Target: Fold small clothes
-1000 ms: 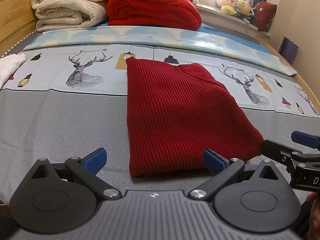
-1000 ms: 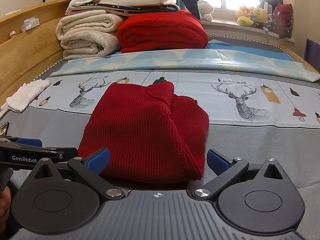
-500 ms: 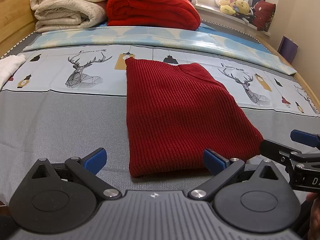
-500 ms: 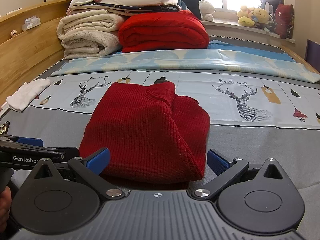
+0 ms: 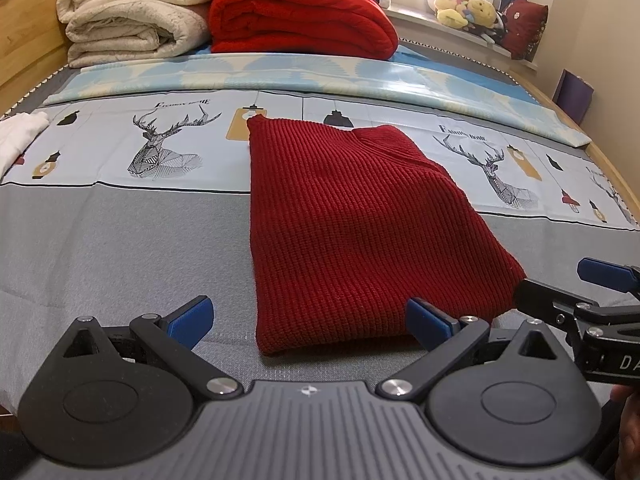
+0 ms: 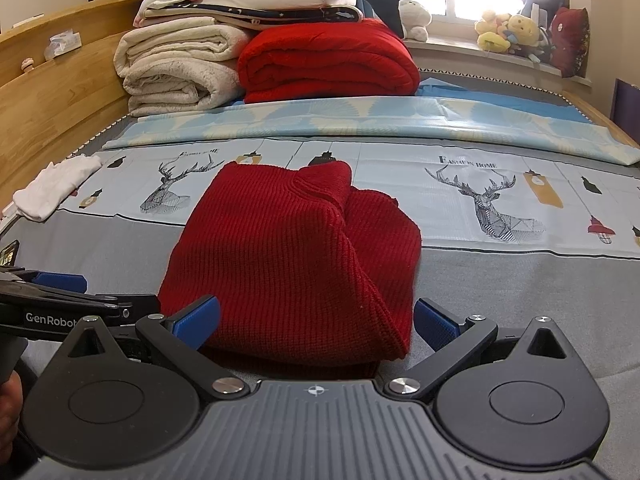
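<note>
- One dark red knit sweater [image 5: 352, 232] lies folded at the centre of the left wrist view, flat on the bed cover [image 5: 120, 248], its near edge low in the frame.
- The left gripper [image 5: 308, 318] sits at the bottom of that frame with its two blue-tipped fingers [image 5: 192, 316] spread wide; the sweater's near-left corner lies between them, nothing pinched.
- The right gripper [image 6: 316, 320] is spread wide too, at the bottom of the right wrist view, its two blue pads flanking the sweater's near-right corner [image 6: 392, 344] without gripping it.
- Each tool shows up in the other's camera: the right one at the right edge of the left view, the left one at the left edge of the right view.
- Two printed deer [image 6: 180, 188] show on the cover's pale band, one either side of the sweater.
- One white cloth [image 6: 56, 188] lies at centre left of the right view.
- Upper frame: one cream blanket roll [image 6: 176, 68] beside one red blanket [image 6: 328, 60], touching.
- Plush toys [image 6: 508, 32] crowd the sill, upper right; their count is unclear.
</note>
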A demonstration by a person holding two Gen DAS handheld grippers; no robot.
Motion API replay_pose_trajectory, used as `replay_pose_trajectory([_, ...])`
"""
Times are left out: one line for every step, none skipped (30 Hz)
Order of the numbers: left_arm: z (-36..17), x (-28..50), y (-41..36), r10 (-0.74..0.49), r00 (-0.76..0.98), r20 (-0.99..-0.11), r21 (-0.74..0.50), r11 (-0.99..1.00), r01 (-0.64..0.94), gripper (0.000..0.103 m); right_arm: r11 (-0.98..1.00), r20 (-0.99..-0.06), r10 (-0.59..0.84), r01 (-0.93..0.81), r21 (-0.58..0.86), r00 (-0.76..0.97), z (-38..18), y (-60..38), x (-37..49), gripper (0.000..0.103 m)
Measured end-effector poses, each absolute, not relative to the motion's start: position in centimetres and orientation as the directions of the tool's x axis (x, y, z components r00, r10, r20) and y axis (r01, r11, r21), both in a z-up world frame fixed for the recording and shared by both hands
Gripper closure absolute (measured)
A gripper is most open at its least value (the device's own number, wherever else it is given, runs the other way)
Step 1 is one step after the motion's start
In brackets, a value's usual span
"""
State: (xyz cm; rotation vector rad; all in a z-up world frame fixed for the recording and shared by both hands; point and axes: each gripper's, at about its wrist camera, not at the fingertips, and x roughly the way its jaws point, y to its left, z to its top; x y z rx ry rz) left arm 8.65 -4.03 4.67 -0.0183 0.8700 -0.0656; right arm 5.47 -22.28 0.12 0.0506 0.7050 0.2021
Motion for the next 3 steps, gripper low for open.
replay_pose_trajectory([4.67,8.65,-4.04,-0.064,0.643,-0.763,-0.042,0.998,0.049,0.001,0.979,-0.639,0.202,-0.169,0.114,0.742,0.06,-22.30,5.46,0.001])
replay_pose_trajectory([4.66,8.66,-4.03,-0.063,0.642,-0.764,-0.042,0.998,0.049,0.001,0.979,-0.639,0.203,-0.169,0.114,0.742,0.04,-22.29,5.47,0.001])
replay_pose_trajectory([4.64,8.68,-4.01,-0.062,0.641,-0.765,-0.042,0.998,0.046,0.001,0.979,-0.639,0.203,-0.169,0.114,0.742,0.05,-22.28,5.47,0.001])
